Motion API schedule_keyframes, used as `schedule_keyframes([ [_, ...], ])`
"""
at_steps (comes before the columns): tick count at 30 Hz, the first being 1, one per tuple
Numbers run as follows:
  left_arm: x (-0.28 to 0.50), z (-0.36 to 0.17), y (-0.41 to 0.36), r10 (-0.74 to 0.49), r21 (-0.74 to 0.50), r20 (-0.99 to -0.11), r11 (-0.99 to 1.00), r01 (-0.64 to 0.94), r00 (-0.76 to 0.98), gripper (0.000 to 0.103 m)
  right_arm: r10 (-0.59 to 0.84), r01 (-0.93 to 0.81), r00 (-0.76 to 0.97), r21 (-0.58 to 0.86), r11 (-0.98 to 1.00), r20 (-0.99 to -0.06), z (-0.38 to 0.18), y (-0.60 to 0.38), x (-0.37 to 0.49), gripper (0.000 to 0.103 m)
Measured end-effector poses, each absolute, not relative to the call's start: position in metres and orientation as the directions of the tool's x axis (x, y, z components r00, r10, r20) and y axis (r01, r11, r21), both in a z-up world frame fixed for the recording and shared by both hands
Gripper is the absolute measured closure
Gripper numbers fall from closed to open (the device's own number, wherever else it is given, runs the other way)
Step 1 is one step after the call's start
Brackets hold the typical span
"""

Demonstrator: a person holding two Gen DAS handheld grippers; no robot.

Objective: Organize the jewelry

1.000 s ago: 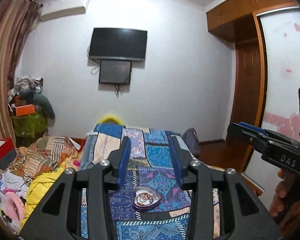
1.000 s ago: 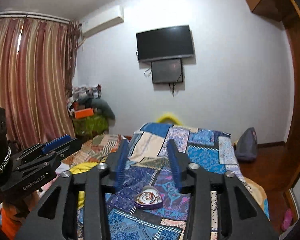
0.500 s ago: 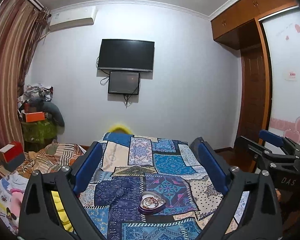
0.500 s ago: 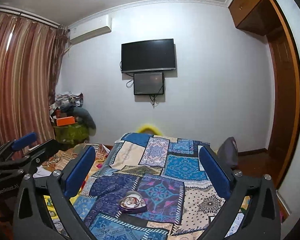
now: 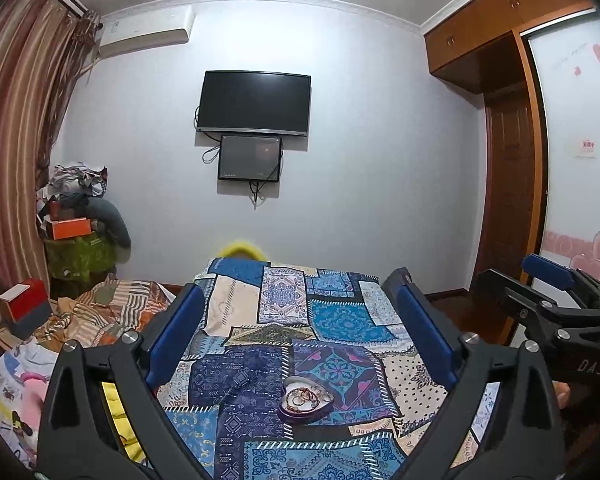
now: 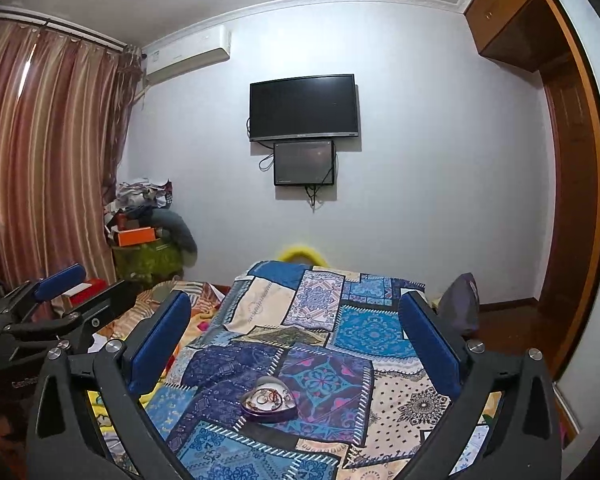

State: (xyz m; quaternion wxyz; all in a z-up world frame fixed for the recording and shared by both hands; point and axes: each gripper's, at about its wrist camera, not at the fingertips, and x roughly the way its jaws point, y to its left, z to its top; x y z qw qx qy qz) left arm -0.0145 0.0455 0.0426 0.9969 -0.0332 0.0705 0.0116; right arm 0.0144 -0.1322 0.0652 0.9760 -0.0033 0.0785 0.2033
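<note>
A purple heart-shaped dish (image 5: 305,400) holding tangled jewelry sits on the blue patchwork bedspread (image 5: 340,320). It also shows in the right wrist view (image 6: 267,399). My left gripper (image 5: 300,340) is wide open and empty, held above and short of the dish. My right gripper (image 6: 296,344) is also wide open and empty, at a similar height. The right gripper shows at the right edge of the left wrist view (image 5: 556,288). The left gripper shows at the left edge of the right wrist view (image 6: 60,292).
A pile of striped bedding and yellow cloth (image 5: 100,316) lies left of the bedspread. A cluttered green stand (image 5: 76,248) is by the curtain. A TV (image 5: 254,104) hangs on the far wall. A wooden wardrobe (image 5: 512,220) stands on the right.
Both grippers have opened from nearly shut to wide open. Both cameras have tilted slightly, showing more of the ceiling and the bed.
</note>
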Motion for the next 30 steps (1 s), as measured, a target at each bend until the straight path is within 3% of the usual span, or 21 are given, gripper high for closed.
schedule_keyframes([
  [30,-0.0118,0.0430,0.0440,0.025,-0.052,-0.157,0.998,-0.034,0.987,0.002,0.387,-0.388,0.903,0.031,0.921,-0.186,0.0641,-0.1363,0.0163,0.000],
])
